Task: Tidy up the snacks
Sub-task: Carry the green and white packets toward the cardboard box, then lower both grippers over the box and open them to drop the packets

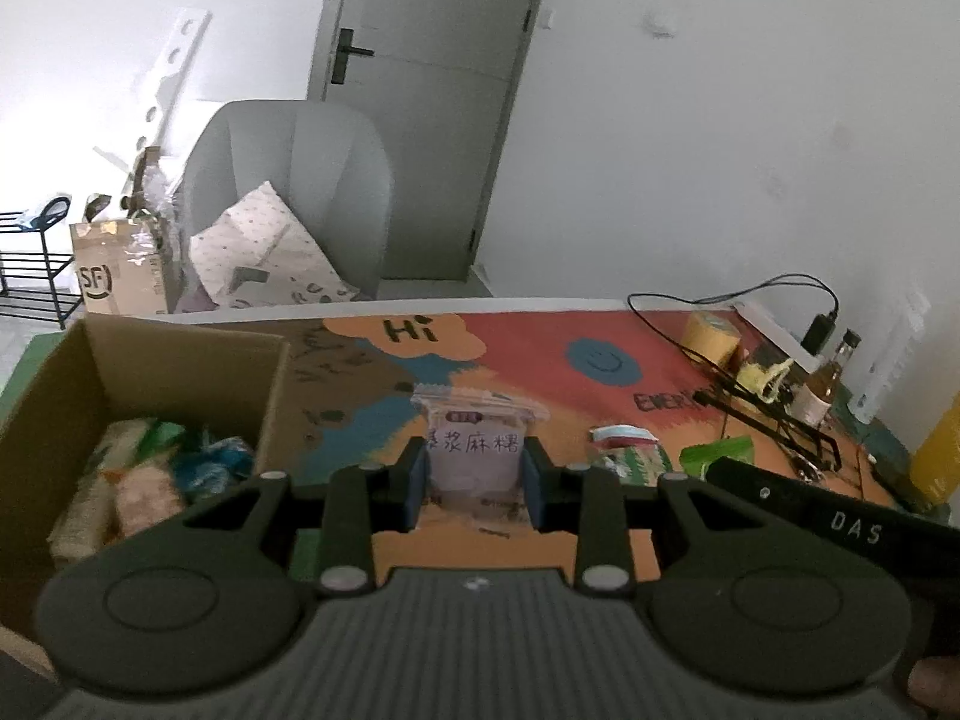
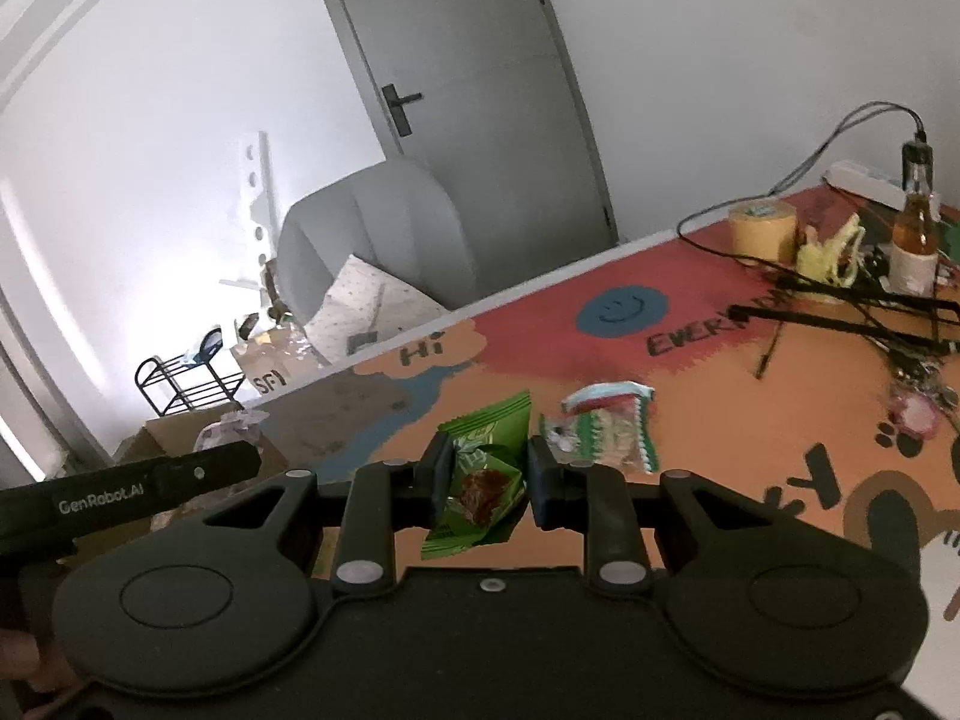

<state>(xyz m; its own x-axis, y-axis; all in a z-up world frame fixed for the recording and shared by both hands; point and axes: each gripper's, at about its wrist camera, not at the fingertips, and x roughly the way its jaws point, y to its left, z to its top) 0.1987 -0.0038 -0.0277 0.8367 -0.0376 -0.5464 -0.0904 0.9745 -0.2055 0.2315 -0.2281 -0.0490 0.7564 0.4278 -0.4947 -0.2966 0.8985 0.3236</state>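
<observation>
Both hands loaded, mid-transfer.

My left gripper (image 1: pixel 474 480) is clamped on a pale translucent packet with purple lettering (image 1: pixel 474 450); the blue pads press its two edges and it hangs clear of the table. My right gripper (image 2: pixel 487 480) is clamped on a crinkled green foil snack packet (image 2: pixel 483 480), also lifted off the surface.

Done so far, judged from the left wrist view: the open brown cardboard box (image 1: pixel 180 354) at 9 o'clock already holds several wrapped snacks (image 1: pixel 150 468) in a loose pile, green, blue and beige.

Left to do: both held packets are not yet in the box. One more snack, a clear wrapper with red, white and green print (image 2: pixel 606 426), lies on the orange and red printed table mat (image 2: pixel 750 420) at 1 o'clock from the right gripper, just beside it. I see no other loose snack.

My estimate: late in the task, three items outstanding.
</observation>
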